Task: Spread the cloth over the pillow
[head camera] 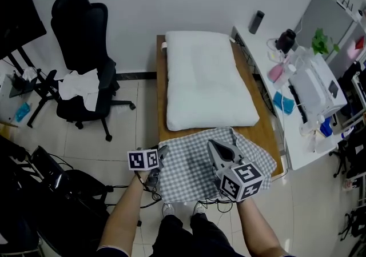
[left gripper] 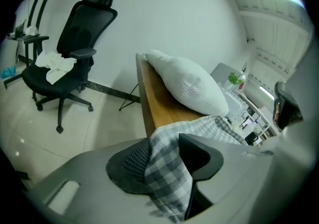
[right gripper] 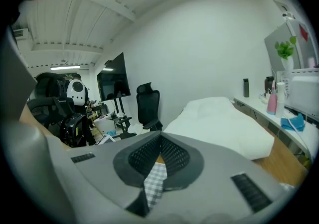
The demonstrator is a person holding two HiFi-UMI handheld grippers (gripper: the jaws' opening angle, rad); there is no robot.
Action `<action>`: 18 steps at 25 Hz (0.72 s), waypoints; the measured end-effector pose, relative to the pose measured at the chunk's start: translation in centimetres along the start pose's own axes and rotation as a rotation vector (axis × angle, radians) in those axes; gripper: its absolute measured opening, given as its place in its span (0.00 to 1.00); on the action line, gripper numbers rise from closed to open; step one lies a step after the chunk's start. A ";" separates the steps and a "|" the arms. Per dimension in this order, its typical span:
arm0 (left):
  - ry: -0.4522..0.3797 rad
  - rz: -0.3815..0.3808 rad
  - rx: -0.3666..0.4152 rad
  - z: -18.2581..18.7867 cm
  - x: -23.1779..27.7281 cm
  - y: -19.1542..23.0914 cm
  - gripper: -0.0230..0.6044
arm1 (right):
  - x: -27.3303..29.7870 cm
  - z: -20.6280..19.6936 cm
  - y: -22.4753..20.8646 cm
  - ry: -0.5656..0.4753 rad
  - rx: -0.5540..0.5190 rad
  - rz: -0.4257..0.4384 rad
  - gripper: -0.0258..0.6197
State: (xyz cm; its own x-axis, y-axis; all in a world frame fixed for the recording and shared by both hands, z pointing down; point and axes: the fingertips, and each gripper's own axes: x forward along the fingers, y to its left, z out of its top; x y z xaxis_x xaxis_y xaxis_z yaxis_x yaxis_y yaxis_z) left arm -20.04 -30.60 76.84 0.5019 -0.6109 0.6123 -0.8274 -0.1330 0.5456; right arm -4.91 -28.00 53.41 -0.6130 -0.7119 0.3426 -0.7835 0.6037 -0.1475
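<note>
A white pillow [head camera: 209, 79] lies lengthwise on a narrow wooden table [head camera: 260, 133]. A grey-and-white checked cloth [head camera: 183, 170] is bunched on the table's near end, just short of the pillow, and hangs over the front edge. My left gripper [head camera: 163, 153] is at the cloth's left edge. In the left gripper view, my left gripper [left gripper: 167, 156] has its jaws wide apart and a fold of the cloth [left gripper: 209, 126] hangs loose between them, with the pillow [left gripper: 192, 86] beyond. My right gripper [head camera: 213, 144] is over the cloth's middle. My right gripper [right gripper: 159, 156] is shut on a strip of cloth [right gripper: 154, 185].
To the left on the tiled floor stands a black office chair [head camera: 86, 56] with white fabric on its seat. On the right, close beside the table, a white desk [head camera: 309, 90] holds bottles and a white appliance. Dark equipment [head camera: 51, 187] sits at the lower left.
</note>
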 end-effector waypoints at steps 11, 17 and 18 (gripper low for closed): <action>-0.074 0.138 0.315 2.7 -4.0 -2.0 0.07 | -1.3 1.2 0.3 -0.039 -0.008 0.002 0.06; -0.170 0.118 0.532 6.4 -7.2 -7.5 0.07 | -4.2 1.6 -1.3 -0.073 0.003 -0.040 0.06; -0.191 0.111 0.557 7.1 -7.7 -8.7 0.07 | -4.9 1.7 -1.6 -0.080 0.004 -0.048 0.06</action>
State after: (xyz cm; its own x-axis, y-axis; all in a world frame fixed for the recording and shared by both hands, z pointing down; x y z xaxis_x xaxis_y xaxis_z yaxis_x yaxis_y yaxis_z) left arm -18.52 -30.23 63.34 0.3935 -0.7673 0.5064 -0.9057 -0.4181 0.0703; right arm -0.85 -26.09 50.44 -0.5807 -0.7666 0.2742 -0.8125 0.5668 -0.1361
